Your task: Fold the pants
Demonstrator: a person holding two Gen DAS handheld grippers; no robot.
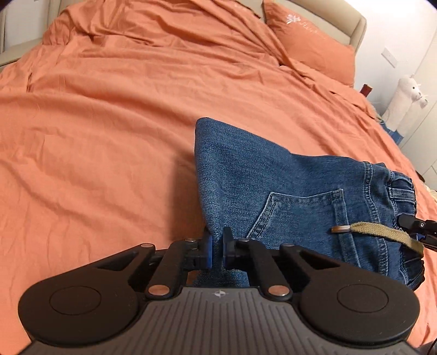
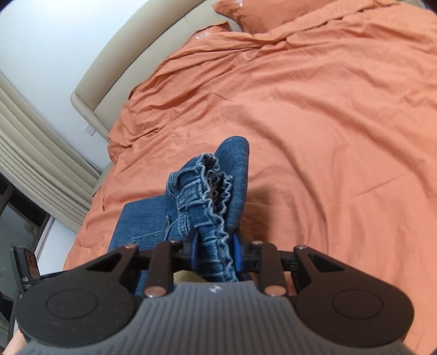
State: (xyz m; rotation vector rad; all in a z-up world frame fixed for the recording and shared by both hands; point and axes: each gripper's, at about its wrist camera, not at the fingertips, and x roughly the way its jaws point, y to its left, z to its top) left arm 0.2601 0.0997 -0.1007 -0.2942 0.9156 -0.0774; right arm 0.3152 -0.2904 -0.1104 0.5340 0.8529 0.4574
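Observation:
Blue denim pants (image 1: 286,191) hang folded above an orange bed cover (image 1: 109,123), back pocket facing me. My left gripper (image 1: 217,247) is shut on the pants' folded side edge, the cloth pinched between its blue pads. At the right edge of the left wrist view the other gripper's black fingers (image 1: 409,222) hold the waistband, beside a tan drawstring (image 1: 382,232). In the right wrist view my right gripper (image 2: 215,252) is shut on the bunched elastic waistband of the pants (image 2: 215,188), which rises ahead of the jaws.
An orange pillow (image 1: 314,41) and a beige headboard (image 1: 357,24) lie at the far end. White plush toys (image 1: 407,101) stand off the bed's right side. Beige curtains (image 2: 32,142) and the bed frame (image 2: 114,60) show in the right wrist view.

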